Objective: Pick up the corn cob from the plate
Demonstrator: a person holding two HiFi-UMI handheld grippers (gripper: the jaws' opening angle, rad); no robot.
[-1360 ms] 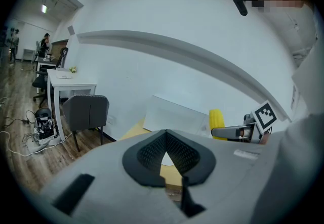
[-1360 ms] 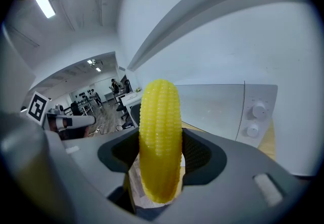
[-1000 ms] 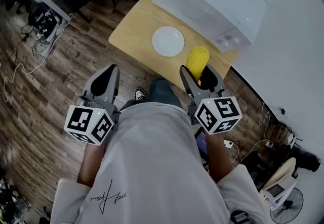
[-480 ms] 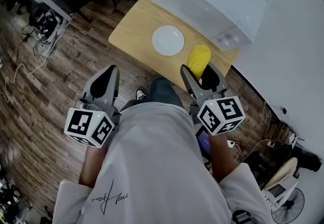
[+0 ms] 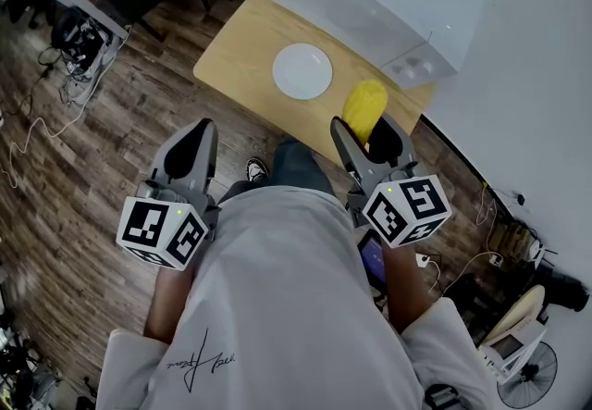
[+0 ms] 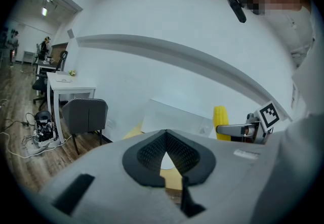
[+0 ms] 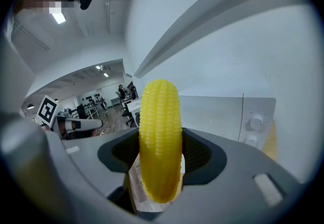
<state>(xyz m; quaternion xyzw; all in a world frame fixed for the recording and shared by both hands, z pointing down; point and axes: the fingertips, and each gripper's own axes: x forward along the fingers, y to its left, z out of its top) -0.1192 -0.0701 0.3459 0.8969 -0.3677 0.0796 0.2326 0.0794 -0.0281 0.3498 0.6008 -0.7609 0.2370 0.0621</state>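
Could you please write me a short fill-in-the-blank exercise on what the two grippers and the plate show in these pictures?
1. The yellow thing clamped in the right gripper is a ____.
2. The white plate on the wooden table is ____.
3. The left gripper, with its jaws together, holds ____.
Missing words: corn cob; empty; nothing.
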